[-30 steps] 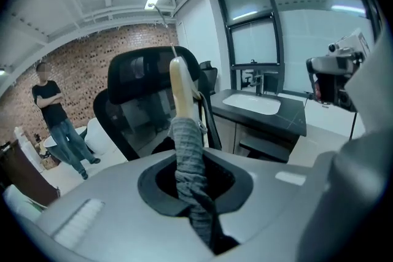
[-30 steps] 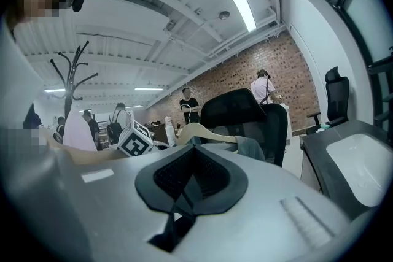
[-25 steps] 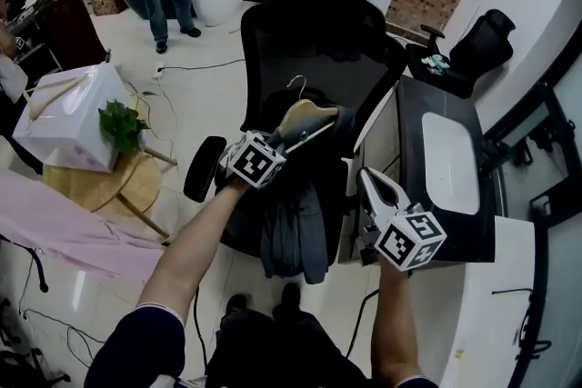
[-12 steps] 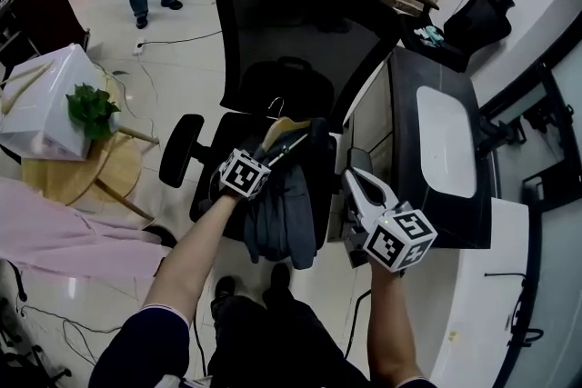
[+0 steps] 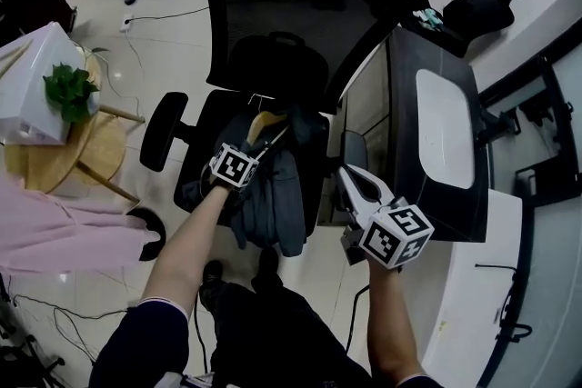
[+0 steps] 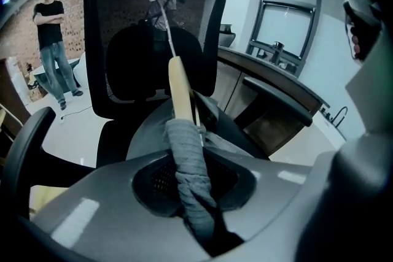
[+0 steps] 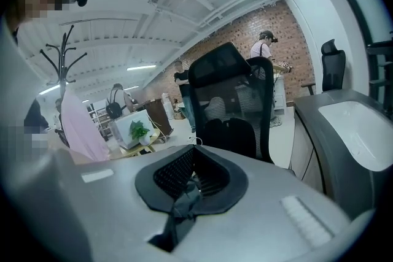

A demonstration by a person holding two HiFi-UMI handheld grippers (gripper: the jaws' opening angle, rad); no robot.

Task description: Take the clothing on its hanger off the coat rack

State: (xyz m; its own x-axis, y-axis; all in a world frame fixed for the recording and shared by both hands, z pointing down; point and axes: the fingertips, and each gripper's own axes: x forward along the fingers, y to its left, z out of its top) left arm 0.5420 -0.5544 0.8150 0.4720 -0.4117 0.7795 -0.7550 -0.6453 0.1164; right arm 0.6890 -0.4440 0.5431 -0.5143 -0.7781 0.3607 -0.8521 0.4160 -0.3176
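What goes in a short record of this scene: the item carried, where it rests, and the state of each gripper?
Item: dark grey garment on a pale wooden hanger
Resting place: draped over the seat of the black mesh office chair
Left gripper: jaws have just been opening, garment pinched between them
Right gripper: shut, empty, beside the chair

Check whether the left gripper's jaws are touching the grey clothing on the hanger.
Touching. The left gripper view shows the grey clothing, wrapped over the wooden hanger, pinched in the left gripper, whose jaws have just been opening.
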